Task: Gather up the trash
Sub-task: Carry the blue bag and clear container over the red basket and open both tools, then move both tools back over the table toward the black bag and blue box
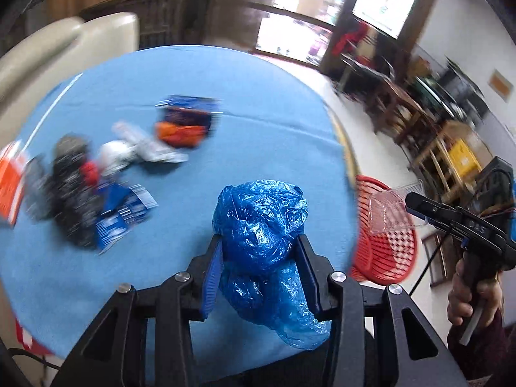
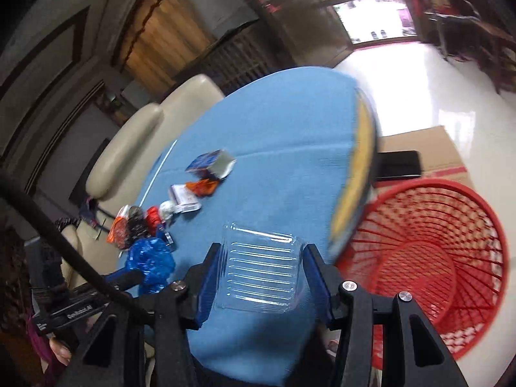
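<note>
My left gripper (image 1: 259, 245) is shut on a crumpled blue plastic bag (image 1: 258, 222), held above the blue round table (image 1: 225, 96). A clear plastic tray (image 2: 259, 274) sits squeezed between the pads of my right gripper (image 2: 261, 253), near the table's right edge. In the left wrist view the right gripper (image 1: 411, 201) holds that clear tray (image 1: 391, 211) over the red mesh basket (image 1: 383, 248). The right wrist view shows the red basket (image 2: 435, 258) on the floor, beside the table, and the left gripper with the blue bag (image 2: 150, 261) at lower left.
Several wrappers and packets lie on the table: a blue-orange packet (image 1: 185, 122), white crumpled paper (image 1: 138, 148), black and red wrappers (image 1: 71, 187), an orange packet (image 1: 9, 187). A cream chair (image 2: 154, 129) stands behind the table. A cardboard box (image 2: 425, 151) lies on the floor beyond the basket.
</note>
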The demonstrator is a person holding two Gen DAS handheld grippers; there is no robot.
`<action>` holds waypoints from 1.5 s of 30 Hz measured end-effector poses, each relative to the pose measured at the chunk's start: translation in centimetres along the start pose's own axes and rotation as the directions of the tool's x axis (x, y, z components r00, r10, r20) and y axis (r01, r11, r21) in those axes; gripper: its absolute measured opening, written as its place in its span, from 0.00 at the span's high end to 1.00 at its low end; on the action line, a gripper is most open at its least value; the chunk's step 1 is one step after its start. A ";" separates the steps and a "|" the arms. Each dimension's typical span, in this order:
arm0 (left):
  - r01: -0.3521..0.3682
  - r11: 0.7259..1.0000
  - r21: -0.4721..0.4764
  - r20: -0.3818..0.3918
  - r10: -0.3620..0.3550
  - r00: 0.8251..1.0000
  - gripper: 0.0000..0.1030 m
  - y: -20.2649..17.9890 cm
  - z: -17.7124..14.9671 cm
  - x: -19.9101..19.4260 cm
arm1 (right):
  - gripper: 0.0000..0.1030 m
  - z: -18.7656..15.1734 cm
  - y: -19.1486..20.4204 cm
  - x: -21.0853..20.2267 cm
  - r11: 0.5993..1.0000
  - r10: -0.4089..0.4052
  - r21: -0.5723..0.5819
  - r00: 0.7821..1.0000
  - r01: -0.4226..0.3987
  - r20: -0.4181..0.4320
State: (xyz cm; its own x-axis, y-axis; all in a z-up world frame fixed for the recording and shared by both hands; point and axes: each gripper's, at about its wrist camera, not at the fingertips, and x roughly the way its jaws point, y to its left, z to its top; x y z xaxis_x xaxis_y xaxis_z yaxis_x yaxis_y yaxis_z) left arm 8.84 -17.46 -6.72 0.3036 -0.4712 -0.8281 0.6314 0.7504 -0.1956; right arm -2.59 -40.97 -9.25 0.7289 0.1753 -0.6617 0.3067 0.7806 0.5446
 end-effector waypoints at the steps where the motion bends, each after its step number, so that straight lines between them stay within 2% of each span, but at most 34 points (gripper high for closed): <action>1: 0.013 0.999 0.033 -0.016 -0.012 1.000 0.55 -1.5 0.6 0.6 | 0.48 0.0 -1.2 -0.7 1.000 -0.013 0.022 1.000 0.013 0.010; 9: 0.091 0.969 0.231 -0.078 -0.075 0.994 0.54 -11.6 3.6 3.7 | 0.46 -0.5 -9.5 -5.2 0.980 -0.109 0.174 0.991 0.094 0.076; 14: 0.111 0.959 0.259 -0.111 -0.084 0.990 0.48 -15.0 4.8 5.1 | 0.45 -0.8 -11.6 -7.1 0.969 -0.151 0.211 0.983 0.126 0.105; 15: 0.116 0.960 0.256 -0.116 -0.088 0.989 0.46 -15.4 5.0 5.2 | 0.41 -0.8 -12.0 -7.4 0.968 -0.154 0.218 0.982 0.127 0.112; 16: 0.117 0.962 0.248 -0.122 -0.089 0.989 0.41 -15.5 5.2 5.3 | 0.39 -0.8 -12.3 -7.8 0.966 -0.155 0.226 0.980 0.125 0.121; 18: 0.125 0.965 0.228 -0.125 -0.099 0.987 0.39 -15.4 5.3 5.2 | 0.35 -0.8 -12.7 -8.4 0.964 -0.143 0.243 0.979 0.105 0.145; 24: 0.107 0.978 0.178 -0.103 -0.090 0.991 0.39 -12.9 5.1 4.4 | 0.35 -0.6 -12.1 -9.1 0.971 -0.140 0.219 0.972 0.097 0.189; 28: 0.051 0.991 0.126 -0.066 -0.043 0.997 0.39 -9.9 4.0 3.1 | 0.35 -0.7 -11.1 -8.2 0.975 -0.123 0.206 0.976 0.085 0.179; 33: -0.069 0.993 0.095 0.026 0.067 0.997 0.39 -6.7 2.0 0.9 | 0.35 -0.9 -8.6 -6.0 0.986 -0.088 0.154 0.986 0.066 0.142; 36: -0.159 0.984 0.080 0.091 0.151 0.984 0.39 -4.3 0.6 -0.8 | 0.35 -0.9 -6.7 -4.8 0.993 -0.064 0.110 0.990 0.050 0.125; 40: -0.255 0.967 0.012 0.148 0.251 0.957 0.38 -0.6 -0.7 -2.6 | 0.35 -1.0 -3.9 -3.2 0.998 -0.031 0.054 0.995 0.026 0.097; 45: -0.325 0.940 -0.102 0.155 0.338 0.928 0.34 4.7 -1.9 -3.7 | 0.35 -1.2 -0.8 -1.7 1.000 -0.011 -0.016 0.997 0.012 0.071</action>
State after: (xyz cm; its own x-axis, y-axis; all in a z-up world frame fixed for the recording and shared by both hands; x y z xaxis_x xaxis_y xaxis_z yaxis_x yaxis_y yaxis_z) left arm 9.33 -11.27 -5.59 0.6056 -0.2555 -0.7536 0.4220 0.9061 0.0319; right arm -4.84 -41.20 -9.17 0.7673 0.1238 -0.6292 0.3053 0.7923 0.5282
